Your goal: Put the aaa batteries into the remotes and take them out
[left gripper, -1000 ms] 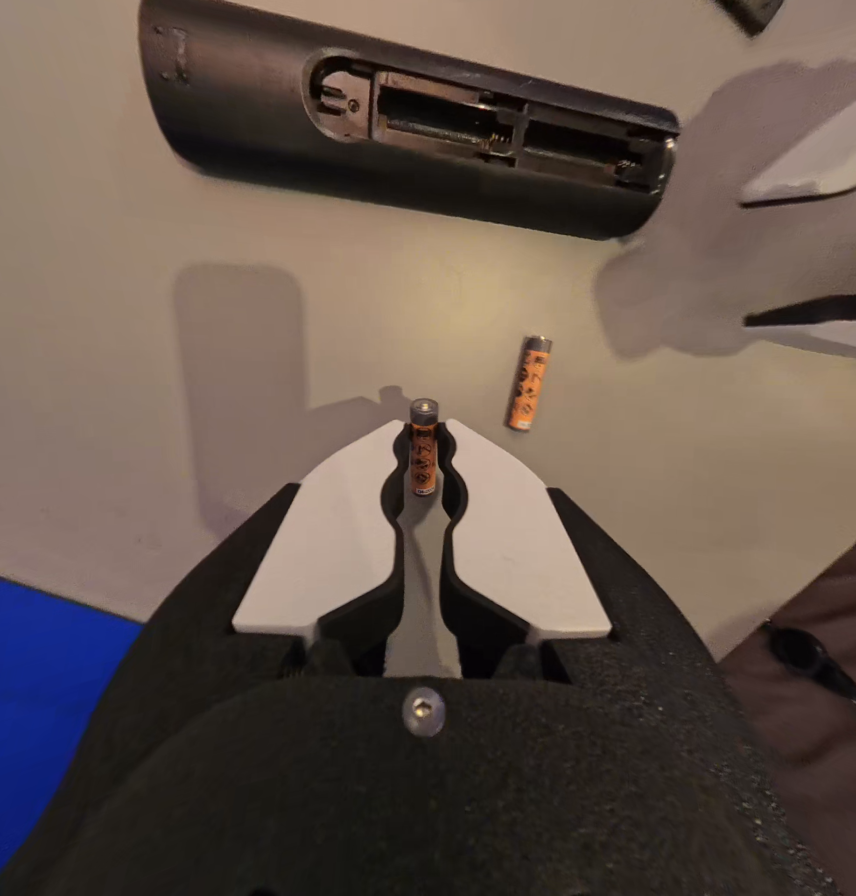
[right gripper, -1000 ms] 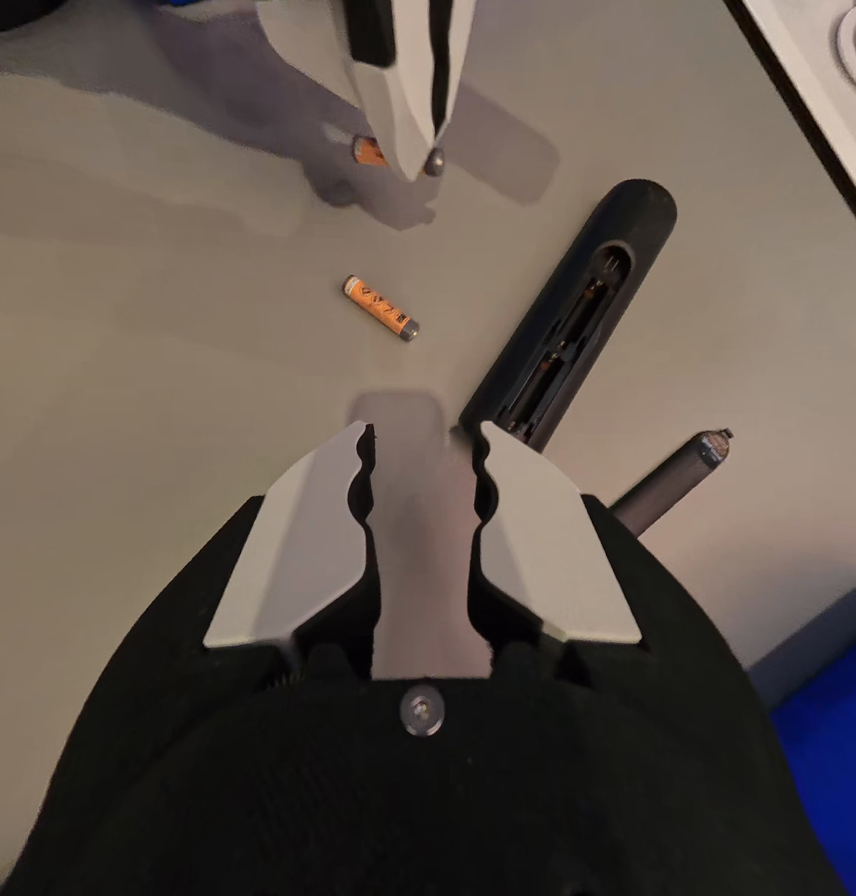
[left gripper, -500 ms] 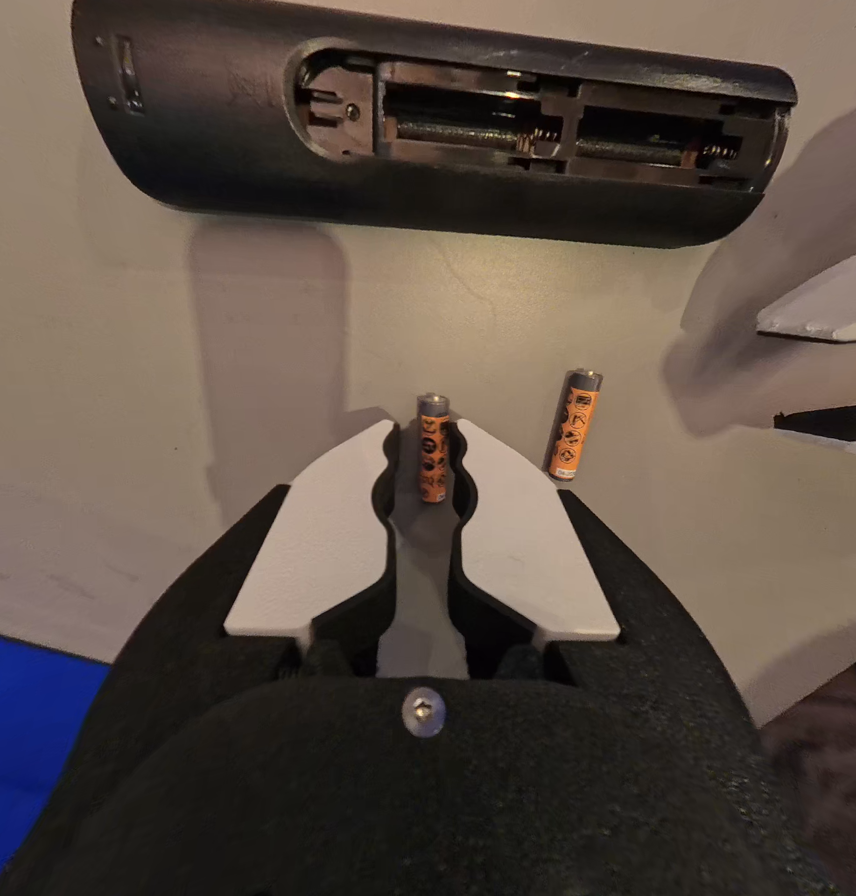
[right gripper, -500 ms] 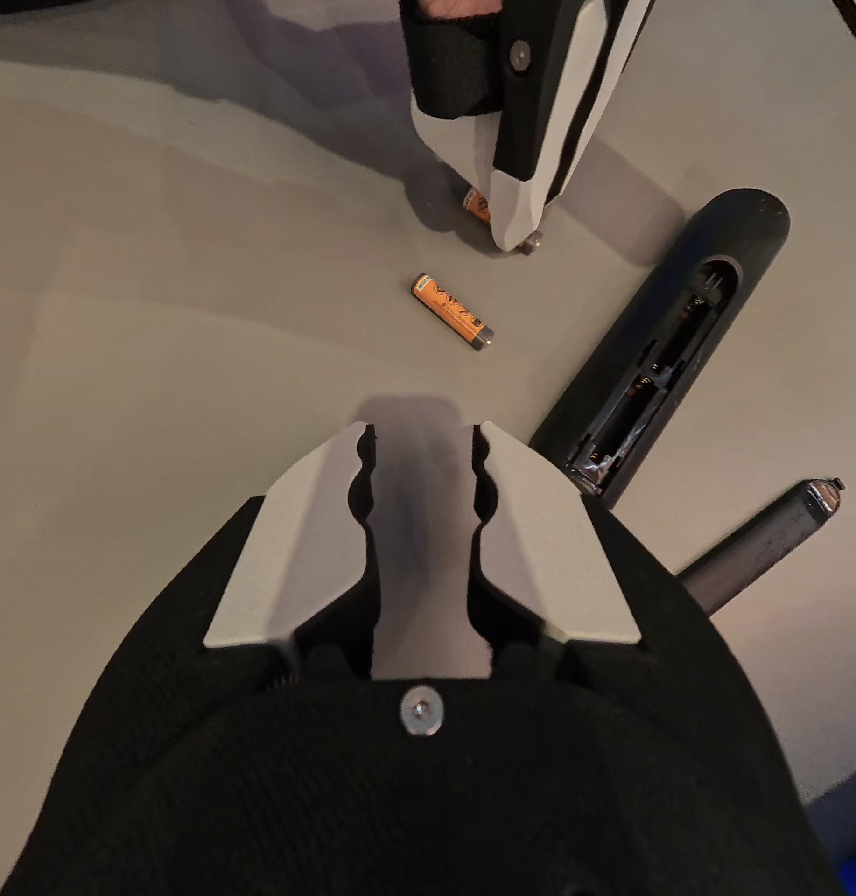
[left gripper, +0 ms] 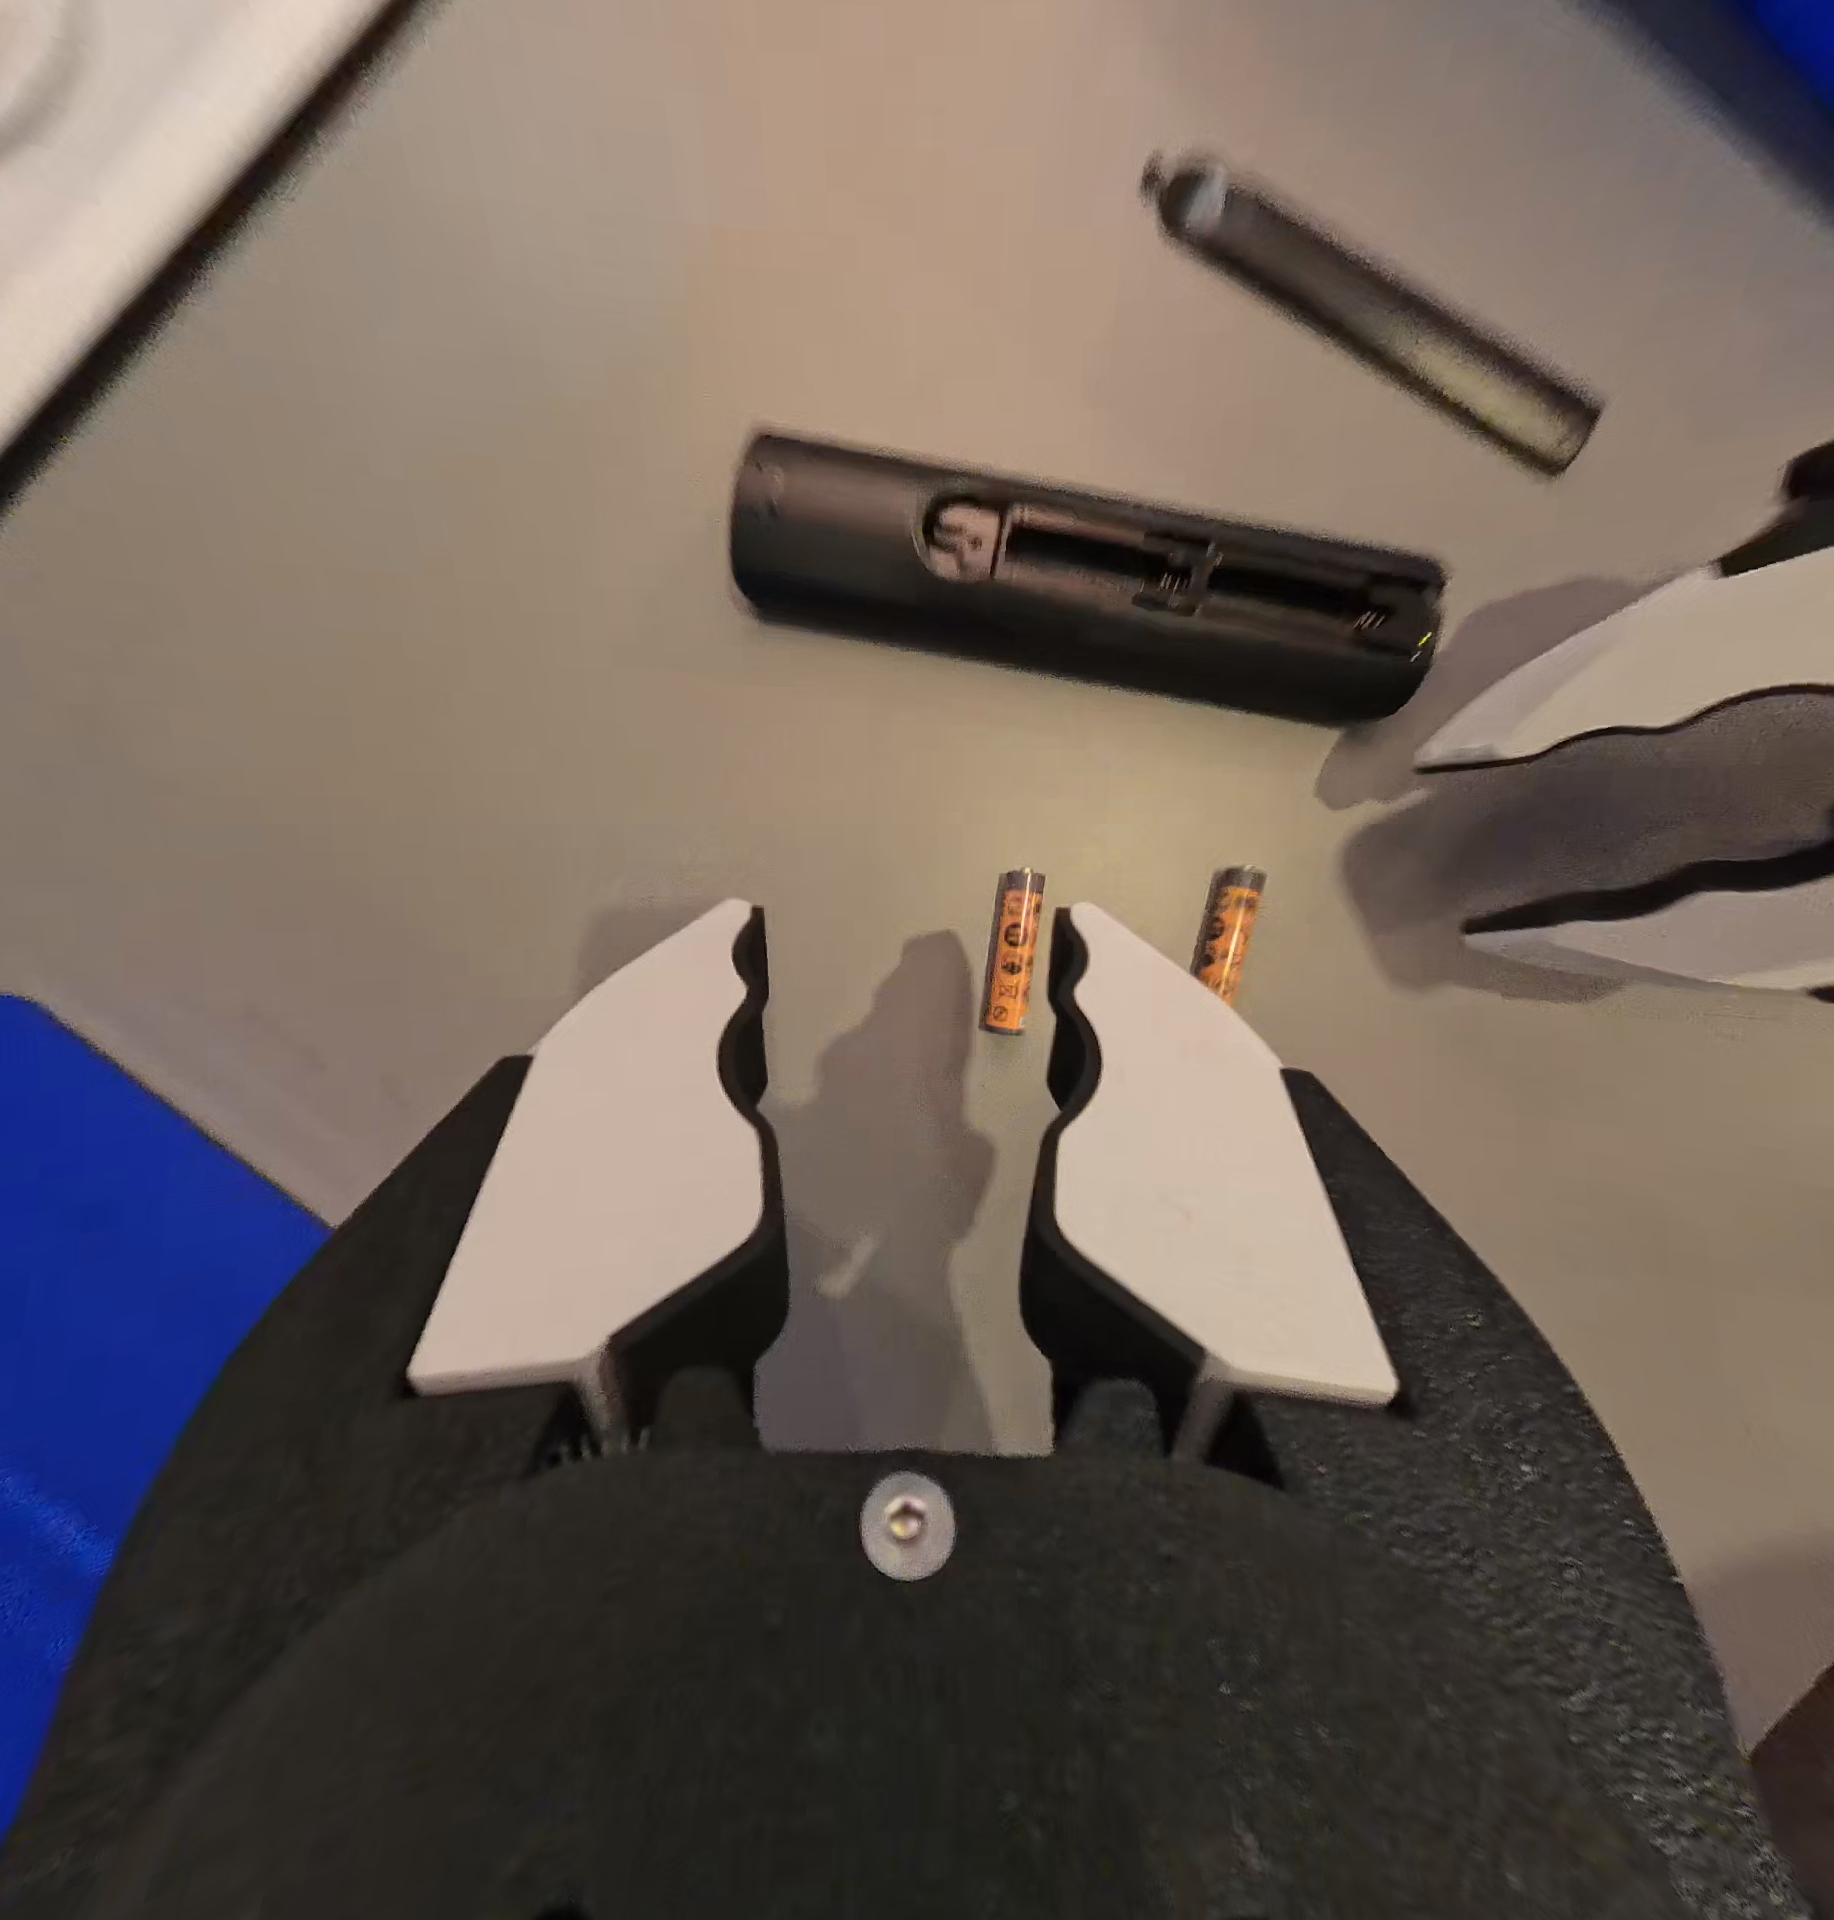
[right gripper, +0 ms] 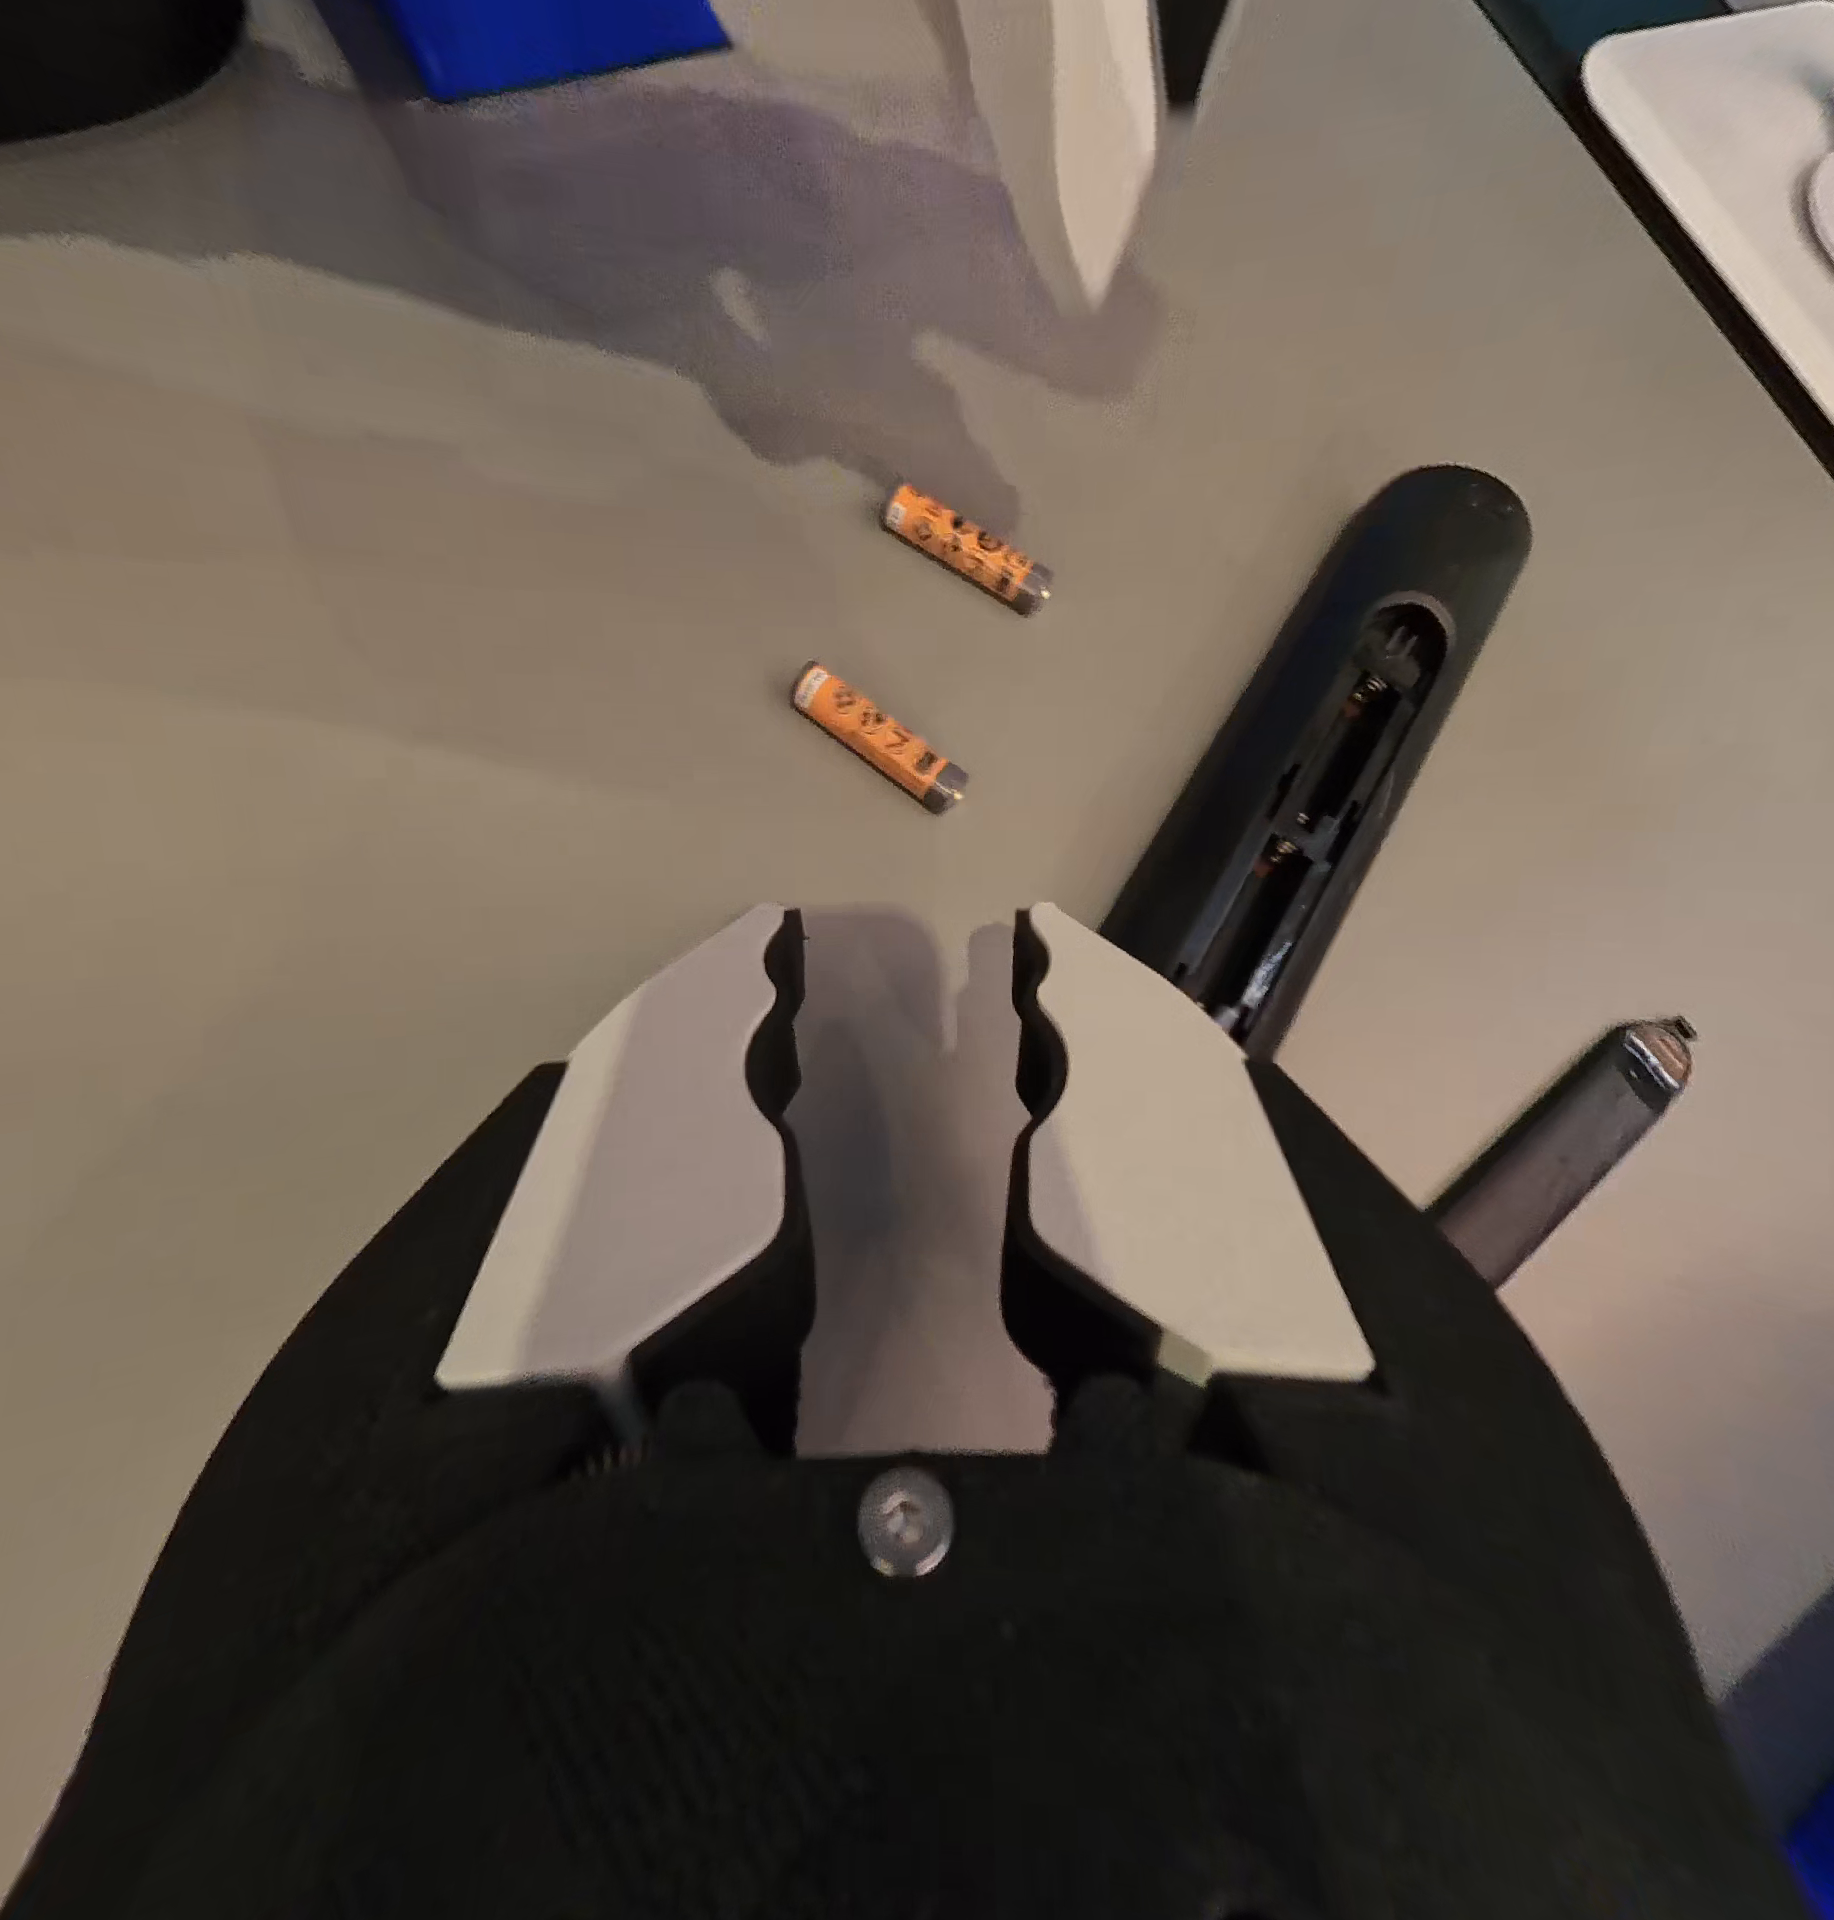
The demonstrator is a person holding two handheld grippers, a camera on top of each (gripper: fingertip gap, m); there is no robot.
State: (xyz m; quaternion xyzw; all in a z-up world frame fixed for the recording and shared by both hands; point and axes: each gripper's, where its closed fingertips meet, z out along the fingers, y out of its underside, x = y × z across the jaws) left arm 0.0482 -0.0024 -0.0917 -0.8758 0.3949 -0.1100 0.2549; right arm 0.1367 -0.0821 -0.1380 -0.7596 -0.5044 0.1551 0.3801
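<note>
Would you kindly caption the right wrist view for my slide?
Open right gripper above a grey table, two orange batteries beside an open, empty remote.

Left wrist view: camera mounted behind the left tool [left gripper: 902, 914], looking forward and down along its two white fingers at the matte grey worktop [left gripper: 373, 675] from close range.

Right wrist view: camera mounted behind the right tool [right gripper: 897, 914], same downward slant and nearness, facing roughly across the left view's line of sight.

Shared ground: the black oblong remote with its open battery bay [left gripper: 1084, 582] [right gripper: 1318, 758], the two orange cylindrical AAA batteries [left gripper: 1015, 951] [right gripper: 877, 738], and the slim dark battery cover [left gripper: 1370, 312] [right gripper: 1557, 1143]. Each view catches the other tool at its edge: right tool [left gripper: 1619, 831], left tool [right gripper: 1089, 156].
</note>
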